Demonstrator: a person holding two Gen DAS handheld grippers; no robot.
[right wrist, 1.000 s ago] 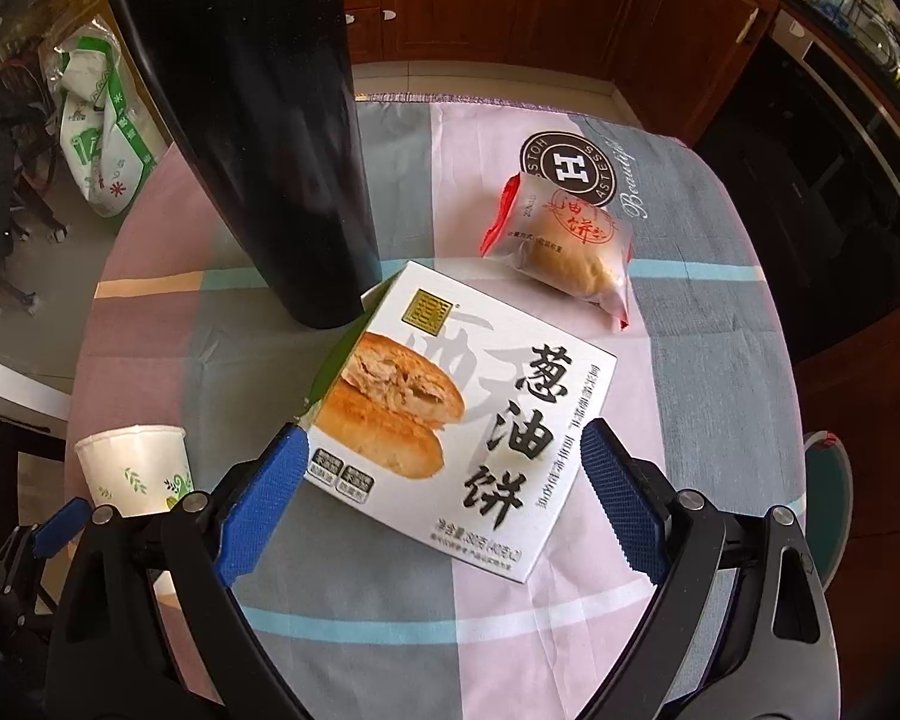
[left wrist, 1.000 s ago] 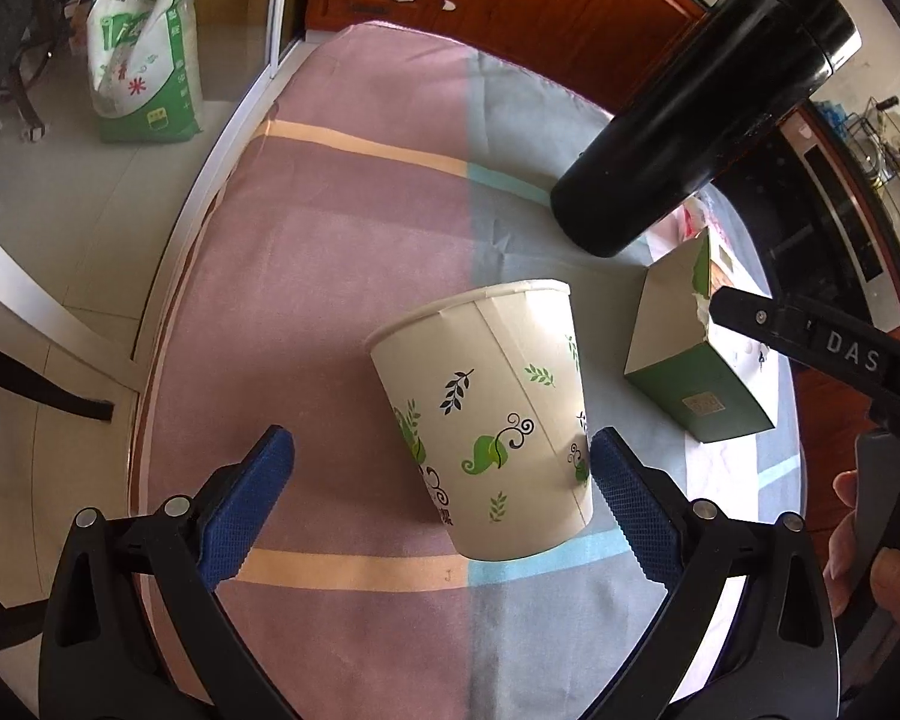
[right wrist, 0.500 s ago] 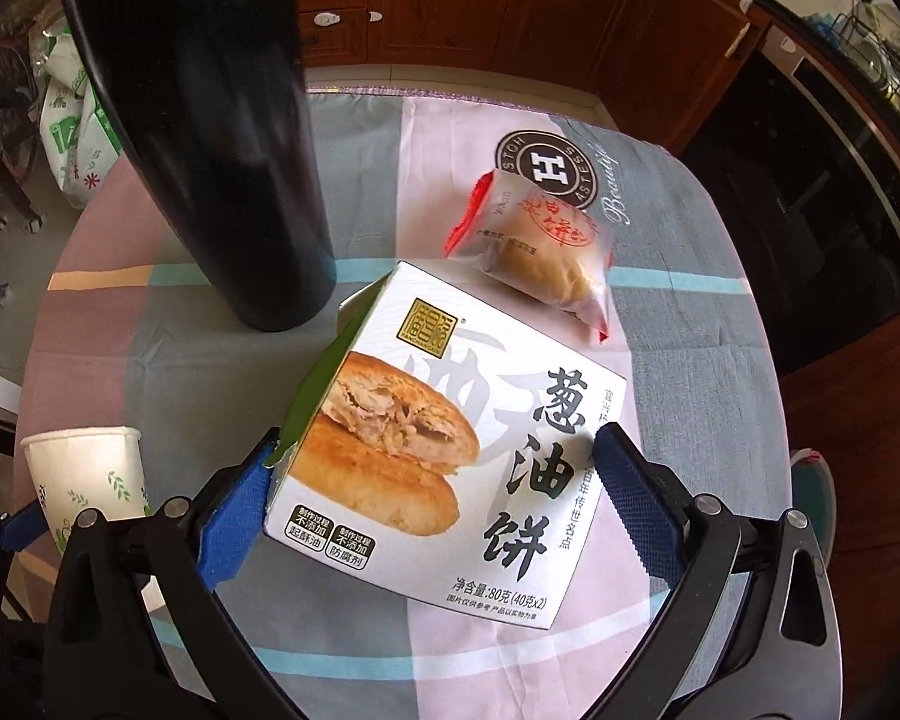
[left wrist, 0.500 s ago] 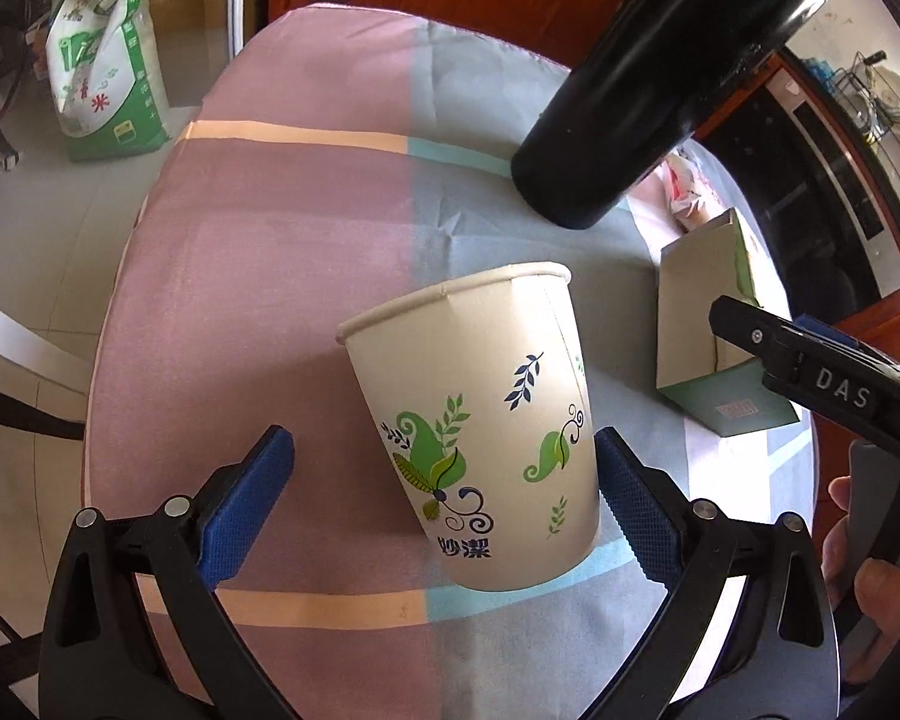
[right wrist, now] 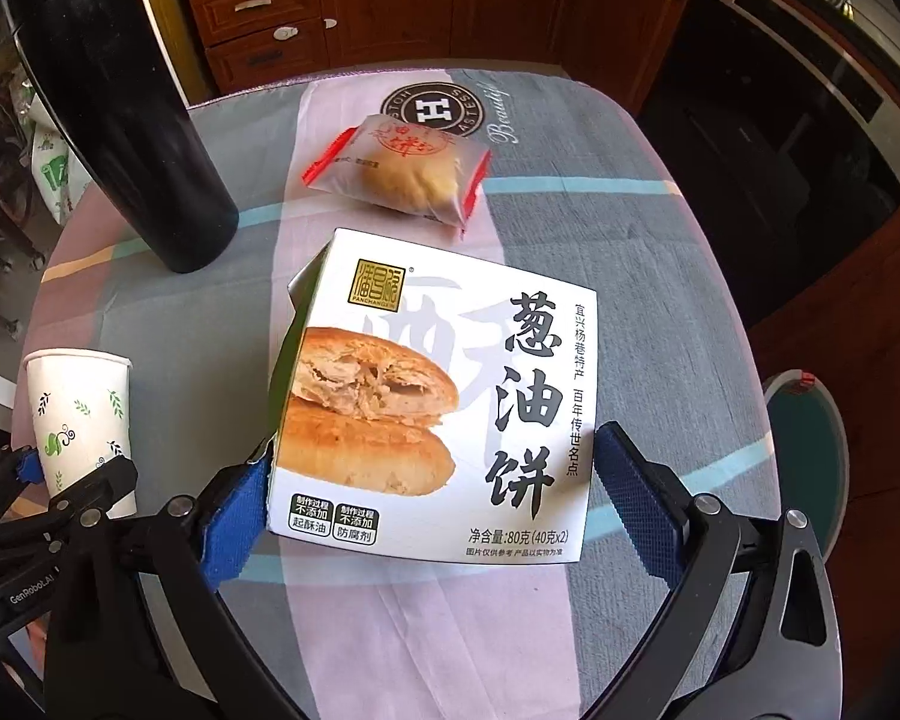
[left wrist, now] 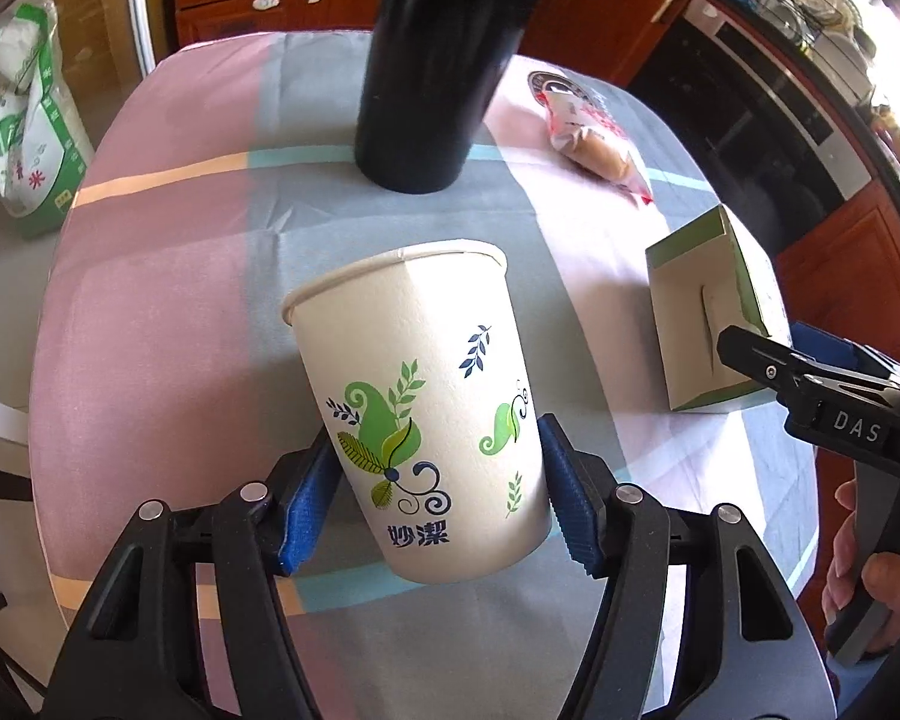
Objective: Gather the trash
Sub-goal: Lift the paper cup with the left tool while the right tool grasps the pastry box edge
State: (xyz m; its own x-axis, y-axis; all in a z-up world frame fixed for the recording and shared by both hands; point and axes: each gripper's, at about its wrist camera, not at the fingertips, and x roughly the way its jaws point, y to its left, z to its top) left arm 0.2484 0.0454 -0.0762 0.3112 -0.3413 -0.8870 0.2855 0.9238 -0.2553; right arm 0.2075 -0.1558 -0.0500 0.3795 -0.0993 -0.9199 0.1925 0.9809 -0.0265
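A white paper cup with green leaf prints stands upright on the round table's striped cloth. My left gripper is closing on it, both blue pads against its lower sides. The cup also appears at the left of the right wrist view. A white pastry box lies flat between the fingers of my right gripper, which stands open; its right pad is clear of the box. The left wrist view has that box at the right. A wrapped pastry lies farther back.
A tall black flask stands behind the cup and left of the box. A green-and-white sack sits on the floor at left. Wooden cabinets and a dark oven ring the table. A teal stool stands at right.
The left jaws have come in from wide open to touch the cup. Both grippers have moved forward, so cup and box sit deeper between the fingers. The right jaws stay wide.
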